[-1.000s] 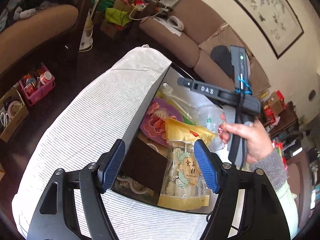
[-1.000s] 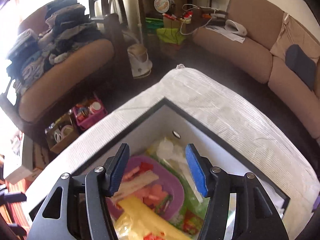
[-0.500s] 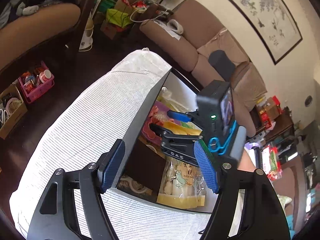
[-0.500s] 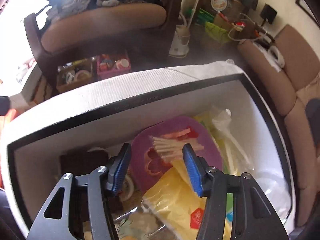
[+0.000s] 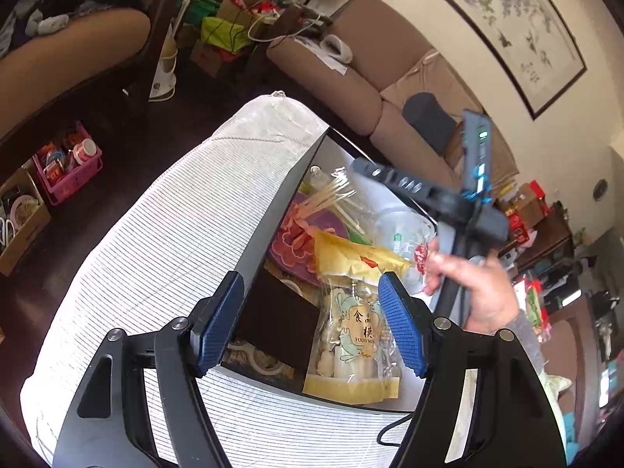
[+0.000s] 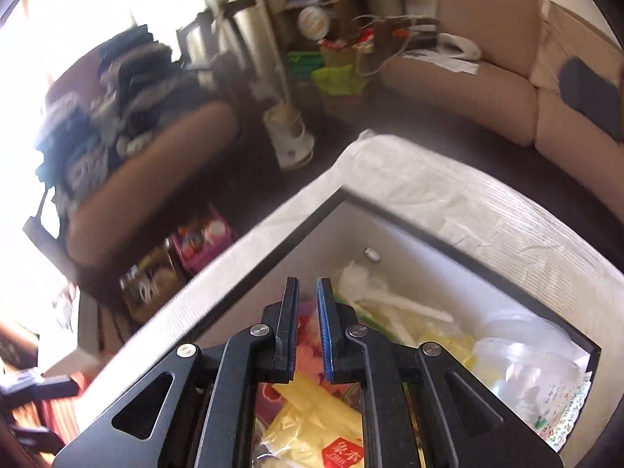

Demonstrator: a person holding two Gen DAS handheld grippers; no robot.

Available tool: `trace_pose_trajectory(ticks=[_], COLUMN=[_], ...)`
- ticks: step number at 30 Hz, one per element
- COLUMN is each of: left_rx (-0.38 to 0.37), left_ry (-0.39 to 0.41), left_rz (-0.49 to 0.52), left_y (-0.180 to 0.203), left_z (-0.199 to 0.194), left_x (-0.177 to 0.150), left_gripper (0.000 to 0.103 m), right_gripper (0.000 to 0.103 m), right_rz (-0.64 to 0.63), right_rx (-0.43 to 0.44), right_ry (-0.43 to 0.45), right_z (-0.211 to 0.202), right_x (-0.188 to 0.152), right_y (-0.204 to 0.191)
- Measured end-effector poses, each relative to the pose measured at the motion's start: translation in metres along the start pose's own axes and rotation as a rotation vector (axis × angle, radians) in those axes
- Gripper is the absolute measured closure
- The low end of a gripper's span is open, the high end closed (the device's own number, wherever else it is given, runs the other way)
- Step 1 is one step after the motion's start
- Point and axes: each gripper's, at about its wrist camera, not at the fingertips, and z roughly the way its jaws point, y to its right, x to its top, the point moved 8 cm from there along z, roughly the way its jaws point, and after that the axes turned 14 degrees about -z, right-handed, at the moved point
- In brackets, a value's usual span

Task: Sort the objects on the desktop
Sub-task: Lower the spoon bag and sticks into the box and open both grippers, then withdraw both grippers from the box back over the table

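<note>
A white box with a black rim stands on the white cloth-covered table. It holds a yellow snack bag, a purple plate with wooden sticks, a clear plastic cup and a dark brown block. My left gripper is open and empty above the box's near end. My right gripper has its jaws nearly shut with a narrow gap and nothing visibly held, above the box; it also shows in the left wrist view, raised over the box.
A brown sofa stands beyond the table. A pink basket and a cardboard box sit on the dark floor at left. An armchair piled with clothes stands at far left.
My right gripper dipped into the box half a second ago, then rose out of it and closed its jaws. The left gripper has stayed open in place.
</note>
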Motion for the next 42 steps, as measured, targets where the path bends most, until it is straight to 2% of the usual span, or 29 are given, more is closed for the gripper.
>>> trace_pose_trajectory(ticks=[3, 7, 10, 11, 13, 14, 15, 16, 17, 18, 20, 22, 23, 26, 28, 42], left_rx=[0.010, 0.011, 0.012, 0.012, 0.020, 0.029, 0.044, 0.062, 0.080, 0.093, 0.113, 0.122, 0.129, 0.166, 0.165, 0.218], left_ry=[-0.002, -0.008, -0.016, -0.021, -0.033, -0.037, -0.036, -0.033, -0.031, -0.032, -0.040, -0.049, -0.051, -0.025, -0.026, 0.003], left_rz=[0.012, 0.023, 0.028, 0.034, 0.056, 0.075, 0.096, 0.121, 0.152, 0.178, 0.215, 0.240, 0.253, 0.282, 0.283, 0.352], left_y=[0.002, 0.005, 0.008, 0.010, 0.016, 0.020, 0.024, 0.028, 0.032, 0.036, 0.042, 0.049, 0.052, 0.057, 0.060, 0.071], left_z=[0.002, 0.005, 0.009, 0.010, 0.015, 0.018, 0.021, 0.024, 0.027, 0.031, 0.038, 0.046, 0.049, 0.054, 0.057, 0.063], left_x=[-0.002, -0.005, -0.008, -0.009, -0.014, -0.017, -0.020, -0.023, -0.027, -0.031, -0.039, -0.046, -0.049, -0.051, -0.053, -0.061], left_gripper=[0.034, 0.034, 0.033, 0.030, 0.020, 0.015, 0.013, 0.007, 0.001, 0.000, 0.000, 0.000, 0.000, 0.000, 0.000, 0.000], right_gripper=[0.094, 0.092, 0.092, 0.089, 0.080, 0.068, 0.051, 0.042, 0.027, 0.020, 0.018, 0.011, 0.002, 0.000, 0.000, 0.000], right_rz=[0.045, 0.004, 0.006, 0.009, 0.018, 0.018, 0.017, 0.016, 0.014, 0.010, -0.010, -0.026, -0.034, -0.089, -0.118, -0.156], right_rx=[-0.031, -0.159, -0.171, -0.174, -0.170, -0.161, -0.149, -0.140, -0.139, -0.138, -0.146, -0.174, -0.185, -0.231, -0.257, -0.358], right_ry=[0.038, -0.048, -0.081, -0.098, -0.113, -0.113, -0.112, -0.113, -0.119, -0.125, -0.129, -0.141, -0.148, -0.155, -0.155, -0.134], right_z=[-0.017, -0.015, -0.011, -0.009, -0.011, -0.015, -0.018, -0.024, -0.028, -0.032, -0.041, -0.052, -0.057, -0.071, -0.080, -0.134], right_x=[0.014, 0.014, 0.007, 0.002, -0.010, -0.015, -0.020, -0.026, -0.032, -0.037, -0.048, -0.060, -0.065, -0.078, -0.086, -0.123], right_y=[0.018, 0.034, 0.034, 0.034, 0.034, 0.032, 0.029, 0.026, 0.023, 0.023, 0.018, 0.017, 0.015, 0.008, 0.004, -0.005])
